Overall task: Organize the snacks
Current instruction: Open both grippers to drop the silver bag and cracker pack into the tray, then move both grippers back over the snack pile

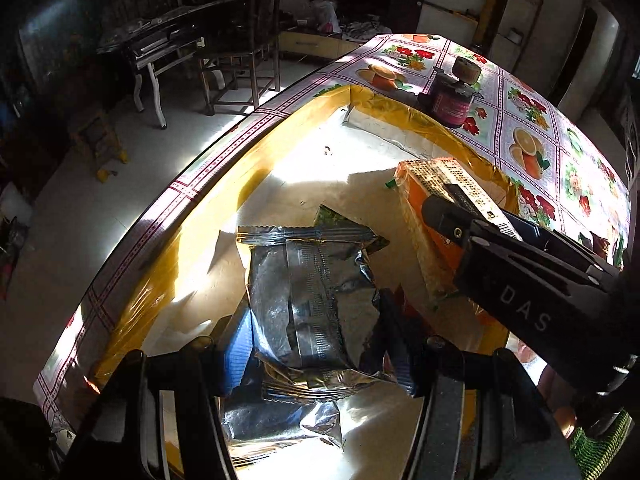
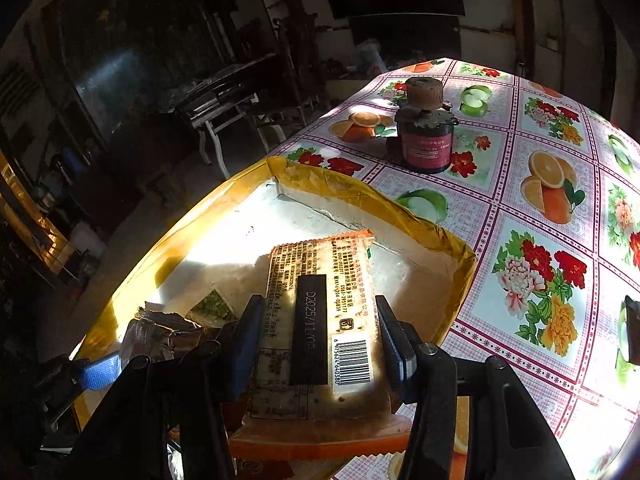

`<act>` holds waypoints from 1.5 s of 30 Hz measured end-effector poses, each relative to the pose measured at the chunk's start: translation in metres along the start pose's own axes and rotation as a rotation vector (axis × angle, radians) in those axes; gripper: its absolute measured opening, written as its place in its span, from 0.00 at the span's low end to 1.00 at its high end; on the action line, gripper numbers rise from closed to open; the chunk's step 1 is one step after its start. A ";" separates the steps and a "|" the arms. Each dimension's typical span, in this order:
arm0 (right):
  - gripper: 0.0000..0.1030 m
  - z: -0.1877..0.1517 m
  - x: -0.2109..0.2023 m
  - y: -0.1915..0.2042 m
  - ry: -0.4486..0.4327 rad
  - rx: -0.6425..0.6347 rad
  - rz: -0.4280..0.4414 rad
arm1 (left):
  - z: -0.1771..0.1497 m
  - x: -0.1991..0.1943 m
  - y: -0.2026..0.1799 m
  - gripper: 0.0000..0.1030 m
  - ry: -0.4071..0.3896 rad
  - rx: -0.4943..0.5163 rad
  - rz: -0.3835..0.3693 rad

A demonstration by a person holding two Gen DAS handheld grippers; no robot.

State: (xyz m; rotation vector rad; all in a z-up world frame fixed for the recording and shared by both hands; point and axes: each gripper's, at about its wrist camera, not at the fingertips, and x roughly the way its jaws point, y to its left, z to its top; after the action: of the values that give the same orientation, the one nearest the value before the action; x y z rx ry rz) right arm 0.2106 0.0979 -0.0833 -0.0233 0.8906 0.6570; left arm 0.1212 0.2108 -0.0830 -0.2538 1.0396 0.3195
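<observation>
A shallow box (image 1: 192,216) with yellow-taped walls lies on the table; it also shows in the right wrist view (image 2: 360,192). My left gripper (image 1: 316,320) is shut on a silver foil snack packet (image 1: 308,292) and holds it over the box floor. My right gripper (image 2: 320,344) is shut on an orange cracker packet (image 2: 320,280) with a barcode, over the box's right side. That packet (image 1: 424,200) and the right gripper (image 1: 472,220) show in the left wrist view. A green packet (image 1: 332,216) lies on the box floor behind the silver one.
The table has a fruit-and-flower patterned cloth (image 2: 540,200). A dark jar (image 2: 426,136) with a cork lid stands on it beyond the box. Left of the table are a pale floor (image 1: 100,208), a chair (image 1: 248,40) and a dark side table (image 1: 160,44).
</observation>
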 end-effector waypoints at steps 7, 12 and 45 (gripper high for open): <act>0.66 -0.005 -0.019 -0.007 -0.032 0.044 0.019 | -0.001 -0.011 0.003 0.63 -0.024 -0.011 0.009; 0.72 -0.013 -0.045 -0.014 -0.067 0.058 0.016 | -0.004 -0.032 0.003 0.67 -0.066 -0.024 0.001; 0.82 -0.128 -0.215 -0.144 -0.213 0.286 -0.187 | -0.037 -0.107 -0.071 0.74 -0.198 0.088 -0.016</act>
State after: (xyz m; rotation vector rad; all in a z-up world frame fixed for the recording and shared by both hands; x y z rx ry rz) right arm 0.1005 -0.1665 -0.0446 0.2135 0.7584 0.3460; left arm 0.0682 0.1171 -0.0032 -0.1475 0.8538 0.2775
